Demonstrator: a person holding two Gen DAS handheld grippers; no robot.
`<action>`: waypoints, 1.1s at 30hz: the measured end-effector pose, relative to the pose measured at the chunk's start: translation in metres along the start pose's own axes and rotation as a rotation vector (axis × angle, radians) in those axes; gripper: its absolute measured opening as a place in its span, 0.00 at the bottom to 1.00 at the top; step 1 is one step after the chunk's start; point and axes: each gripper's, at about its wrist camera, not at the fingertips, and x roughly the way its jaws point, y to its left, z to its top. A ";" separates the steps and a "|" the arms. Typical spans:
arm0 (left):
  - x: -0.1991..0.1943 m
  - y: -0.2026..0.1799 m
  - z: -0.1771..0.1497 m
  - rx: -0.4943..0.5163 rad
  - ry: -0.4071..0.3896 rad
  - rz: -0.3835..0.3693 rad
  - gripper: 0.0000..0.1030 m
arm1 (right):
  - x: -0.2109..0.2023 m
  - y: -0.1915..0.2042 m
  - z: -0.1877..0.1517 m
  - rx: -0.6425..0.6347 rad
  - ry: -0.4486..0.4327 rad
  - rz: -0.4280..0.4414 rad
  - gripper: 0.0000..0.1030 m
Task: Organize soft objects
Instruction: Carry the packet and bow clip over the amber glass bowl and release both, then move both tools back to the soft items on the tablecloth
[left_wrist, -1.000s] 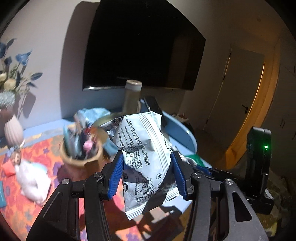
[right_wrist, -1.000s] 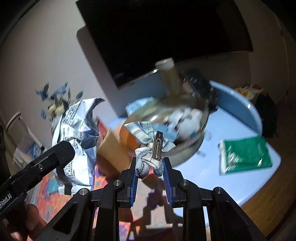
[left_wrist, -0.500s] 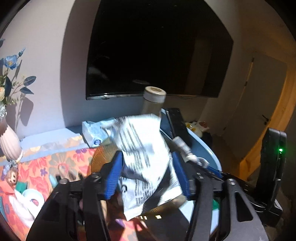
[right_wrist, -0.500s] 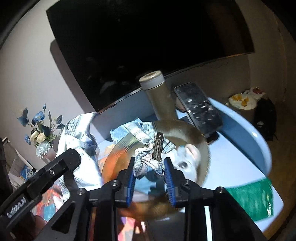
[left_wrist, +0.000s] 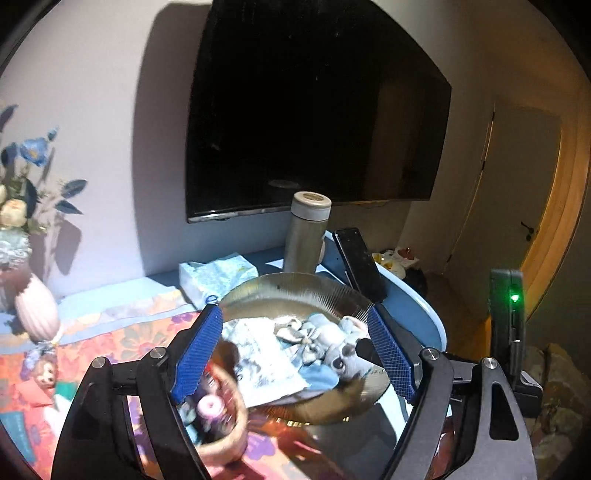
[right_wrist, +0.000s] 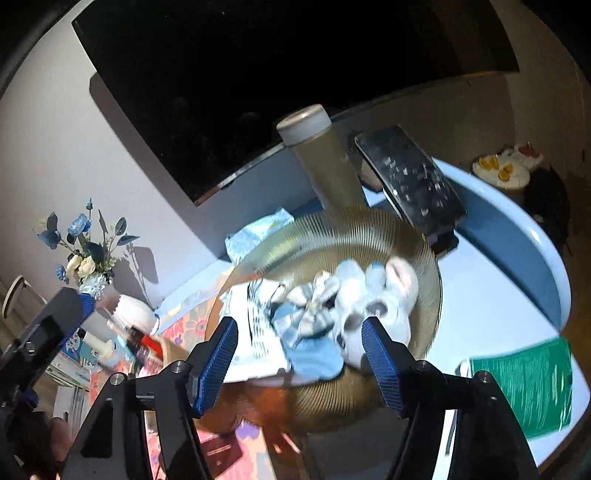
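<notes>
A ribbed amber glass bowl (left_wrist: 295, 291) (right_wrist: 369, 232) stands on the table and holds soft things. In it lie a white printed packet (left_wrist: 262, 354) (right_wrist: 255, 332), a striped bow hair clip (left_wrist: 299, 332) (right_wrist: 314, 306), a grey plush toy (left_wrist: 343, 343) (right_wrist: 376, 291) and a blue cloth (right_wrist: 314, 358). My left gripper (left_wrist: 295, 354) hovers over the bowl, its jaws opening, nothing pressed between the pads. My right gripper (right_wrist: 299, 362) hovers there too, jaws also opening and empty. One finger of my left gripper (right_wrist: 51, 328) shows at the left.
Behind the bowl stand a thermos (left_wrist: 308, 229) (right_wrist: 321, 155), a dark phone (left_wrist: 358, 262) (right_wrist: 410, 181) and a tissue pack (left_wrist: 216, 273). A small brown cup (left_wrist: 218, 417) of items sits at the bowl's near left. A green packet (right_wrist: 524, 384) lies right; a flower vase (left_wrist: 35, 306) stands left.
Both grippers moved over the bowl and widened their jaws. The printed packet left the left gripper and the bow clip left the right one; both now lie in the bowl.
</notes>
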 end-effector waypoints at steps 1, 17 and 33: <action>-0.008 0.001 -0.002 0.000 -0.004 0.004 0.77 | -0.002 0.001 -0.004 0.003 0.006 0.007 0.66; -0.107 0.093 -0.059 -0.148 -0.031 0.158 0.77 | -0.021 0.091 -0.082 -0.197 0.066 -0.041 0.66; -0.227 0.283 -0.134 -0.503 -0.077 0.516 0.77 | 0.029 0.203 -0.152 -0.400 0.221 0.068 0.66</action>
